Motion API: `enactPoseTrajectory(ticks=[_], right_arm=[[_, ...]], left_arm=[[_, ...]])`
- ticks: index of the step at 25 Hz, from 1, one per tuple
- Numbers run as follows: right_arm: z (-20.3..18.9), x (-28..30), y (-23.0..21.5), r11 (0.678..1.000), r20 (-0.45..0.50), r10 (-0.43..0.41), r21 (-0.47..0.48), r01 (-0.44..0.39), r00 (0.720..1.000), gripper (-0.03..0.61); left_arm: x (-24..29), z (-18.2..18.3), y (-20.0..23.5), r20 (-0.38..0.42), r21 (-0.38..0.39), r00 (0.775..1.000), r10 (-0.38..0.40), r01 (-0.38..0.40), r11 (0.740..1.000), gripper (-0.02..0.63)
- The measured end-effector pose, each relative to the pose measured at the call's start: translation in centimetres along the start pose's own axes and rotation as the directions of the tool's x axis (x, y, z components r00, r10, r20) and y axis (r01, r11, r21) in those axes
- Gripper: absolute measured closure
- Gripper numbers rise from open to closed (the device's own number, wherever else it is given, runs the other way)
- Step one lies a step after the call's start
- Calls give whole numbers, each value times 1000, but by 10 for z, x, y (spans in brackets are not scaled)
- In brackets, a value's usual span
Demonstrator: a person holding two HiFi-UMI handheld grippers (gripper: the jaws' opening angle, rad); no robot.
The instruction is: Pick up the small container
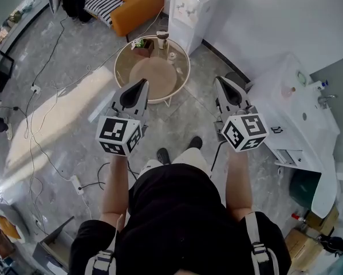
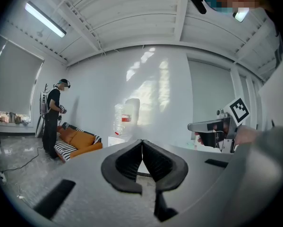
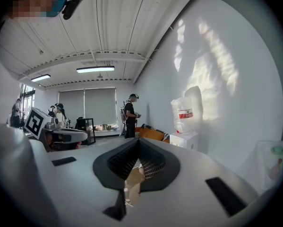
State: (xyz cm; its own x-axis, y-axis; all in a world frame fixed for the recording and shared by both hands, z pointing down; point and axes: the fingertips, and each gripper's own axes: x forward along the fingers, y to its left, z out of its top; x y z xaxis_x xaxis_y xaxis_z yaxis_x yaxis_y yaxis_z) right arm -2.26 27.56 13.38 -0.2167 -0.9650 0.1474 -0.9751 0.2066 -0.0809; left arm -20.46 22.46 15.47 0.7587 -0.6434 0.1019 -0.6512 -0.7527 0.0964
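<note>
The small container [image 1: 162, 38] stands on the far part of the round desk [image 1: 125, 76], near its rim on the side away from the person. It reads as an upright cylinder with its long axis vertical. It is too small to show its contents. Just to its left is a dark box [image 1: 143, 48] with something green in it, and a small white item [image 1: 172, 55] lies close by on the right. The rest of the desk top is bare.

Both tools are well apart from the desk, above the tiled floor [image 1: 74, 113]. The left tool [image 1: 141, 83] and the right tool [image 1: 218, 80] are held out on bare forearms, roughly parallel, tips pointing toward the desk and marker cubes nearest the person.

In the left gripper view, the left tool [image 2: 142, 142] is clenched, tips meeting, with nothing between them. In the right gripper view, the right tool [image 3: 138, 140] is likewise clenched and empty.
</note>
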Motion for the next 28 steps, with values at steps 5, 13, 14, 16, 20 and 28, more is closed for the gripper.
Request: enactPoseTrajectory(ticks=[5,13,14,16,20,28], right_arm=[[-10,7,0,1000,-30,3,-2,-3,1000,575],[-22,41,-18,1000,-58,25,16,-24,998,575],[-24,49,-22,999,-63,30,20,-29,998,575],[-26,66,-31,999,-71,43,27,-41,997,575],[-36,104,-54,996,-95,84,30,-81,992,575],[-66,191,-117,985,-142,173,17,-172,975,575]], left_arm=[[8,-11,5,-13,-11,1000,-2,2,1000,595],[35,-25,16,-46,-22,999,9,-10,1000,595],[40,-27,20,-52,-25,999,14,-15,1000,595],[55,-29,29,-61,-31,998,27,-28,999,595],[89,-29,43,-67,-30,997,49,-51,998,595],[181,-31,63,-93,-48,993,72,-77,996,595]])
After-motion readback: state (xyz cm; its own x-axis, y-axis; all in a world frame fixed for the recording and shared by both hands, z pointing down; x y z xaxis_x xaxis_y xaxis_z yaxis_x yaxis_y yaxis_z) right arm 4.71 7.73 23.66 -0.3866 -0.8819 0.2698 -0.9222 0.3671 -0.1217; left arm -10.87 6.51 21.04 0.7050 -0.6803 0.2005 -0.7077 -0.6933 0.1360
